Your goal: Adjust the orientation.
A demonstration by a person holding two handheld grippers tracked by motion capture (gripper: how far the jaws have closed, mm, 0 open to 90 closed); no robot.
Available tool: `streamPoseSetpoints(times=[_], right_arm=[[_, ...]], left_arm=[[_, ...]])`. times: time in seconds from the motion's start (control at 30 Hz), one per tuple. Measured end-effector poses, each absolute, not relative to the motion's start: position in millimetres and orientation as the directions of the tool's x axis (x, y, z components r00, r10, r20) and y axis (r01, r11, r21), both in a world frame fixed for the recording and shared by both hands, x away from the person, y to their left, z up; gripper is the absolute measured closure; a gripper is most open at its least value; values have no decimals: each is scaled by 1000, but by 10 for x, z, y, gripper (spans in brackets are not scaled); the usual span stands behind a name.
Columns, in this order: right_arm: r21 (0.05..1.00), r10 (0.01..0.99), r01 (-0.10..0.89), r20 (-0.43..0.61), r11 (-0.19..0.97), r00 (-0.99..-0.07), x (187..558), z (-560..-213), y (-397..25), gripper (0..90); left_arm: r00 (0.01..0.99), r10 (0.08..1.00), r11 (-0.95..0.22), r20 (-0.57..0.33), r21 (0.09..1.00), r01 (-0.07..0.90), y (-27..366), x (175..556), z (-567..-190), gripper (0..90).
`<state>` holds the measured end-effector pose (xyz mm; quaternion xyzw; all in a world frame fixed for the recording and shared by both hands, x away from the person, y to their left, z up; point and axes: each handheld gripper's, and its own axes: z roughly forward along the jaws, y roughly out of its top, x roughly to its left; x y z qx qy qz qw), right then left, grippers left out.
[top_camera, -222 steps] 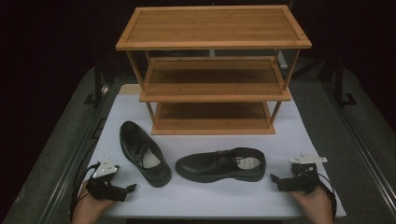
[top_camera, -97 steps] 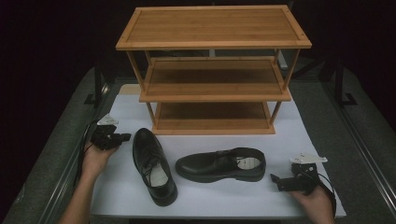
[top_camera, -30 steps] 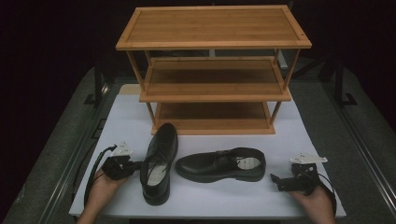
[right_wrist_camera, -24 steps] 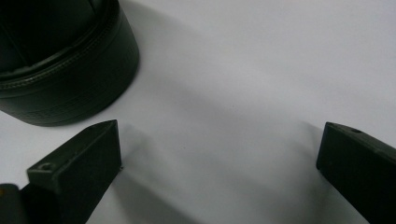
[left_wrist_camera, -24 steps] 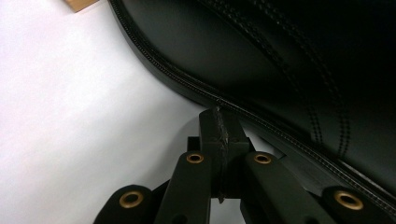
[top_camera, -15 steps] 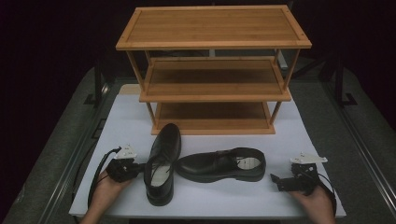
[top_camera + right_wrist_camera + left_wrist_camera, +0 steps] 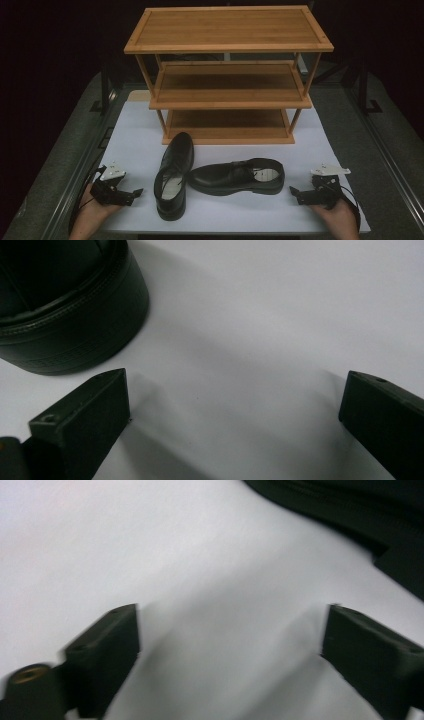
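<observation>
High view: white sheet-covered surface [image 7: 225, 220] carrying a three-tier wooden shoe rack [image 7: 227, 75] at the far side; in front of it, two black leather lace-up shoes. Left shoe [image 7: 174, 175]: long axis running near-to-far, toe toward the rack, heel toward the person, opening upward, slightly slanted to the right at the toe. Right shoe [image 7: 237, 176]: long axis running across the surface, toe pointing left and just beside the left shoe's middle, heel to the right, pale insole visible. Left tool [image 7: 136, 192]: held in a hand at the near left, lying low on the surface, jaws spread and aimed at the left shoe, just apart from its heel end, nothing between them. Right tool [image 7: 295, 192]: held in a hand at the near right, jaws aimed left at the right shoe's heel, apart from it.

Left gripper view: left tool [image 7: 230, 645] with two black jaws standing wide apart over bare white surface; black sole edge of the left shoe [image 7: 350, 510] across the upper right corner; picture blurred.

Right gripper view: right tool [image 7: 235, 405] released, jaws wide apart, empty; rounded heel of the right shoe [image 7: 70, 315] at upper left, near the left-hand jaw, not touching.
</observation>
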<state>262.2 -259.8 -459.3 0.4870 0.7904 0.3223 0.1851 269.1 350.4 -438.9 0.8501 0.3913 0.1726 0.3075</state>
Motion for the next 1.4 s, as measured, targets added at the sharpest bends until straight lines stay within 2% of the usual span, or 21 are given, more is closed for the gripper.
streamPoseSetpoints(times=[0.1, 0.4, 0.83, 0.87, 0.93, 0.97, 1.03, 1.07, 1.1, 1.13, 1.17, 1.23, 1.33, 1.4], right_arm=[[690, 889, 650, 21, 318, -457, 2623, -4593, -2598, 0], [690, 889, 651, 21, 318, -457, 2622, -4594, -2598, 0], [683, 888, 654, 20, 324, -460, 2630, -4575, -2595, 21], [690, 881, 646, 27, 325, -472, 2632, -4511, -2621, 152], [702, 880, 638, 34, 317, -474, 2629, -4481, -2627, 152], [722, 880, 619, 29, 310, -475, 2636, -4423, -2636, 200], [763, 873, 570, 14, 306, -488, 2610, -4338, -2643, 353], [763, 873, 570, 14, 306, -488, 2610, -4338, -2643, 353], [773, 871, 559, 17, 301, -491, 2612, -4323, -2648, 438], [793, 852, 535, 38, 292, -522, 2653, -4279, -2673, 598], [793, 852, 535, 38, 292, -522, 2653, -4279, -2673, 598], [791, 824, 535, 70, 297, -562, 2736, -4247, -2668, 743], [788, 799, 533, 90, 307, -594, 2881, -4236, -2635, 897], [775, 785, 545, 105, 321, -611, 2954, -4235, -2611, 898]], left_arm=[[632, 774, -495, 42, 663, 562, 3532, 2651, -4421, 11], [637, 771, -470, 14, 687, 554, 3583, 2634, -4496, 0], [636, 771, -470, 22, 694, 546, 3583, 2621, -4506, 0], [636, 772, -470, 23, 694, 546, 3582, 2621, -4506, 0], [636, 772, -471, 23, 693, 546, 3581, 2621, -4506, 0], [635, 772, -470, 24, 694, 545, 3580, 2622, -4507, 0], [636, 771, -471, 23, 693, 547, 3582, 2623, -4505, 0], [636, 771, -471, 23, 692, 547, 3581, 2622, -4505, 0], [636, 771, -473, 24, 691, 547, 3582, 2626, -4504, 0], [636, 771, -473, 24, 690, 548, 3581, 2628, -4502, 0], [636, 771, -473, 24, 690, 548, 3581, 2628, -4502, 0], [636, 771, -473, 24, 691, 547, 3580, 2629, -4503, 0], [635, 772, -472, 25, 691, 548, 3578, 2627, -4504, 0], [635, 772, -472, 24, 691, 548, 3578, 2628, -4504, 0]])
